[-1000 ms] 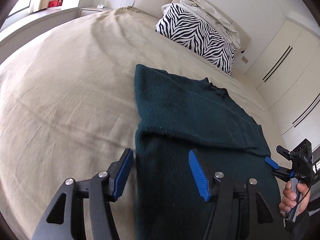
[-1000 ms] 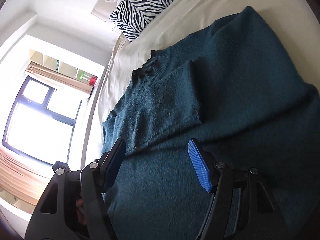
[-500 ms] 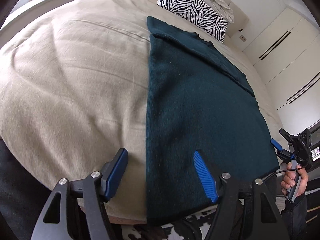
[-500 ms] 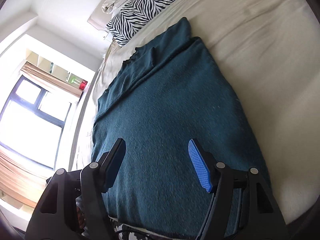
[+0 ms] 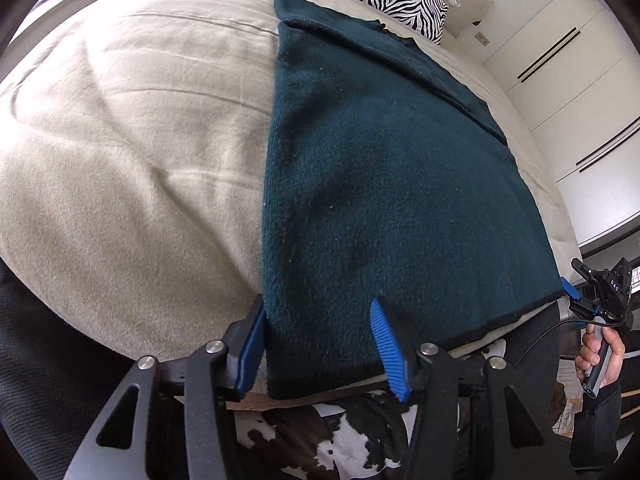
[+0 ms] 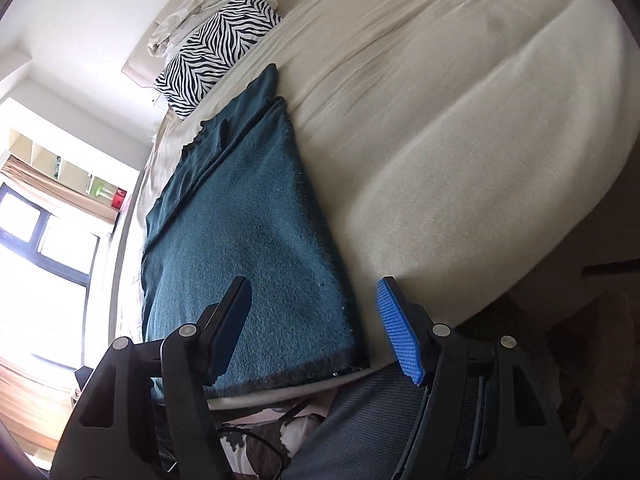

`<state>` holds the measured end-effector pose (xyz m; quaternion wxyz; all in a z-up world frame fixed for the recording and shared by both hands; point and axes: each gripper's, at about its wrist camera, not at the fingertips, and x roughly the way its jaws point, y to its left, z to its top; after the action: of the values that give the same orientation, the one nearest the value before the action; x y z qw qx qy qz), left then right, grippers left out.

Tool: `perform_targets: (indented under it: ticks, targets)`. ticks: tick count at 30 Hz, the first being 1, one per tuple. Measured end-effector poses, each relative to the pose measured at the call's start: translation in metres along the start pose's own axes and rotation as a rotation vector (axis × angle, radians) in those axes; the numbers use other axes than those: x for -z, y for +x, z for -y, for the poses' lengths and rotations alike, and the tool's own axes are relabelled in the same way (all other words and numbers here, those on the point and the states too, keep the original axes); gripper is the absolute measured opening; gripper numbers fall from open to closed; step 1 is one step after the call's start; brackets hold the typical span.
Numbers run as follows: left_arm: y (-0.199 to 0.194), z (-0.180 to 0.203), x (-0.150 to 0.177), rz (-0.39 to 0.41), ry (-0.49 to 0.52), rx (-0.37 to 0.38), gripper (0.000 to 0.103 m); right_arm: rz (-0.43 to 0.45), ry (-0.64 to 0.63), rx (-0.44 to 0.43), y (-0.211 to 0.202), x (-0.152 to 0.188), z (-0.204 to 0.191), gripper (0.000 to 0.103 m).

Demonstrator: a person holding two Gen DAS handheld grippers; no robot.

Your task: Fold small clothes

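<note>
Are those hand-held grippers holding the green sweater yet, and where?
Not yet. The left hand-held gripper is closing around the sweater's near bottom corner; the right hand-held gripper stands open over the other bottom corner.

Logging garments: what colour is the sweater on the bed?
Dark teal sweater, clearest in the right wrist view.

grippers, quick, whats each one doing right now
Left gripper: jaws closing around the near corner of the dark teal knitted sweater, not yet pinching it.
Right gripper: open, holding nothing.
</note>
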<state>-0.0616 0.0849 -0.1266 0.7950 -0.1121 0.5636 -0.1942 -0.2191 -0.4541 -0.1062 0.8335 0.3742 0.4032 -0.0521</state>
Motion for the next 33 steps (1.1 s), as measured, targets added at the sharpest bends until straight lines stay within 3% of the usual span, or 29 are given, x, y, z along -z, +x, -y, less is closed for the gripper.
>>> perform_targets:
  ticks: [5,8,12,14,16,19,22,27,33]
  targets:
    - [0.003,-0.003,0.0,-0.012,-0.017,-0.008,0.018,-0.063,-0.035,0.043,0.008,0.003,-0.002,0.064]
    - [0.002,-0.004,0.002,-0.017,-0.014,0.0,0.011,-0.091,-0.042,0.058,0.012,0.002,-0.007,0.064]
    - [0.002,-0.004,0.002,-0.02,-0.01,0.003,0.009,-0.137,-0.069,0.072,0.018,0.001,-0.017,0.064]
    - [0.001,-0.004,0.002,-0.02,-0.01,0.007,0.009,-0.151,-0.062,0.057,0.02,0.001,-0.018,0.059]
    - [0.0,-0.006,0.0,-0.019,-0.019,0.018,0.008,-0.167,-0.047,0.042,0.021,0.003,-0.015,0.038]
    - [-0.004,-0.011,0.001,-0.018,-0.04,0.038,0.008,-0.175,-0.022,0.035,0.023,0.007,-0.008,0.016]
    - [-0.007,-0.017,0.001,-0.018,-0.075,0.068,0.007,-0.164,0.006,0.007,0.02,0.011,-0.002,0.008]
    - [-0.015,-0.026,-0.002,-0.01,-0.168,0.177,0.007,-0.139,0.002,-0.025,0.015,0.012,-0.007,0.007]
    - [-0.036,-0.034,-0.011,0.048,-0.251,0.312,0.007,-0.058,-0.014,-0.142,-0.005,0.001,-0.03,0.007]
